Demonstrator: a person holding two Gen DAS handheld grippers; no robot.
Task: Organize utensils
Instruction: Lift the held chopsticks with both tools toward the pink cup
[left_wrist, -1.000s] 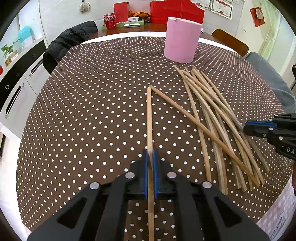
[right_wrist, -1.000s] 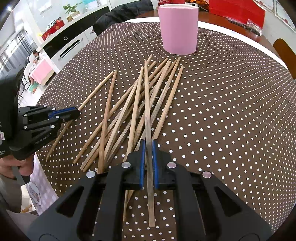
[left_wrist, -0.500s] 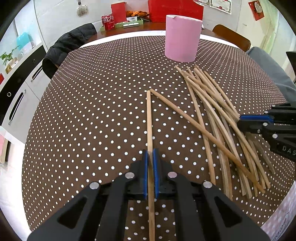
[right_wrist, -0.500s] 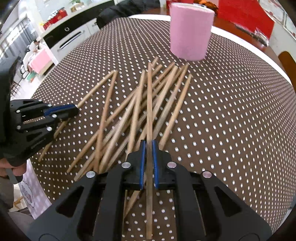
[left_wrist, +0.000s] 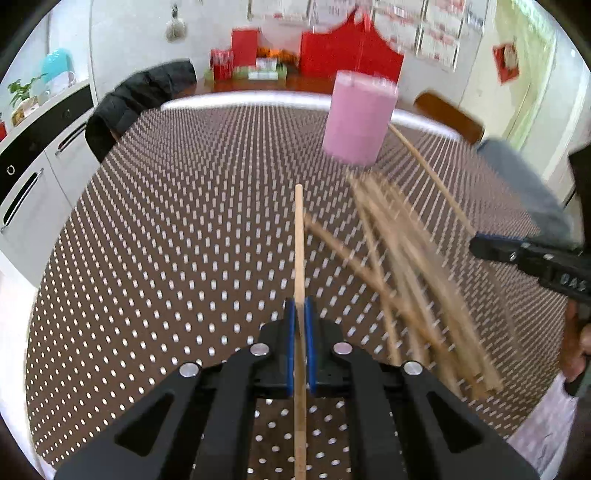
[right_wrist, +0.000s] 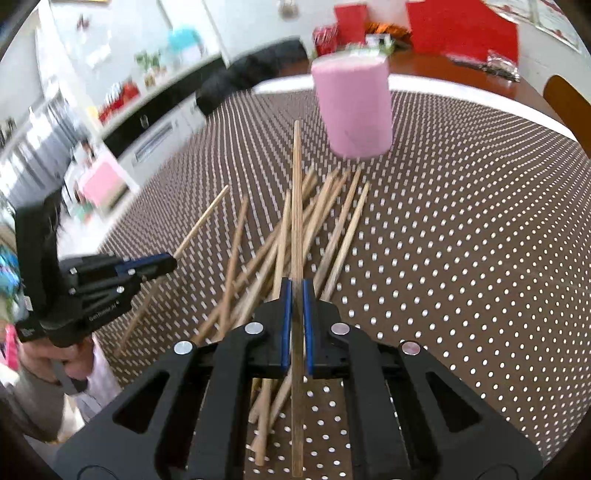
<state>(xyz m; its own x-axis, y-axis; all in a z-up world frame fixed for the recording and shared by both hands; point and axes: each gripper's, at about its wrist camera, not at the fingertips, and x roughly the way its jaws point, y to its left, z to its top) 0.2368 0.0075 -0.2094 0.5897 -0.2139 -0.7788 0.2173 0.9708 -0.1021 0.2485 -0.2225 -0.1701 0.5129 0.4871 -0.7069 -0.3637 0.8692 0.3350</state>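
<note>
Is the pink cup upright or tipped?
Upright. The pink cup stands on its base on the dotted tablecloth, open end up, beyond the loose chopsticks. Contents cannot be seen.

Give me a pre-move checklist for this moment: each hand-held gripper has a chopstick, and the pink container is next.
1. Left hand-held gripper shut on left chopstick: ok.
2. Right hand-held gripper shut on right chopstick: ok.
3. Held chopsticks clear of the loose pile: cannot tell, blurred.
4. Pink container upright on the dotted tablecloth: ok.
5. Container mouth open and free: cannot tell, top not visible.
6. Path to the container unobstructed: ok, only the pile lies low in front.
</note>
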